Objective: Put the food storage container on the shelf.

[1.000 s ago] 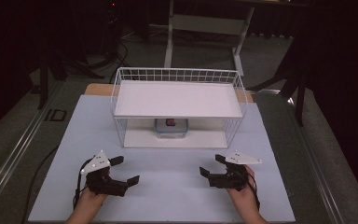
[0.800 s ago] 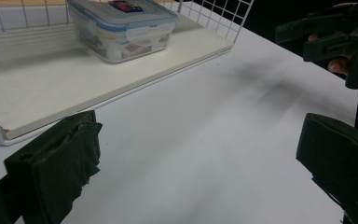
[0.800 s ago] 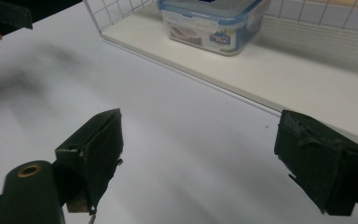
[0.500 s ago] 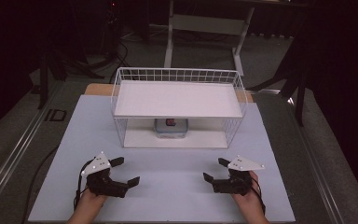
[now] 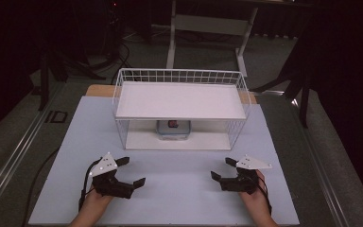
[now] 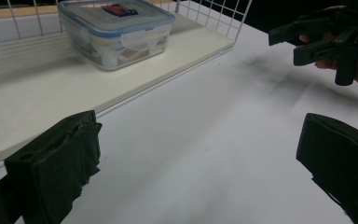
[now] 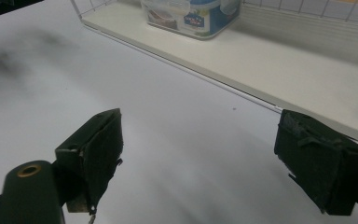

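Left gripper (image 5: 131, 172): held in a hand (image 5: 96, 198) at near left of the white table (image 5: 75, 142), jaws spread wide, nothing between them, pointed right and slightly far; grey three-cornered plate on top. Right gripper (image 5: 222, 168): held in the other hand (image 5: 254, 199) at near right, jaws likewise wide apart and empty, pointed left toward the opposite tool; well apart from it, bare tabletop between. Seen from left gripper view: own two black padded jaws at lower corners, wide gap over white surface, right gripper (image 6: 303, 39) farther off at upper right, hovering above the table. Seen from right gripper view: own padded jaws at lower left and lower right, open, nothing gripped, white surface beneath. White wire rack (image 5: 123, 94): two-level, standing at middle of table toward far side, upper shelf a plain white board with low wire rim, lower shelf a white board resting on the table. Clear plastic container (image 5: 173, 130): lidded, blue-edged snap lid with a red label on top, set on lower shelf at centre under the upper board, upright; contents unclear through the walls. Same container (image 6: 116, 30) far left of centre in left gripper view and at far centre (image 7: 191, 16) in right gripper view. Dark floor, black cables (image 5: 123, 47) and a white frame stand (image 5: 208, 28) beyond far edge.
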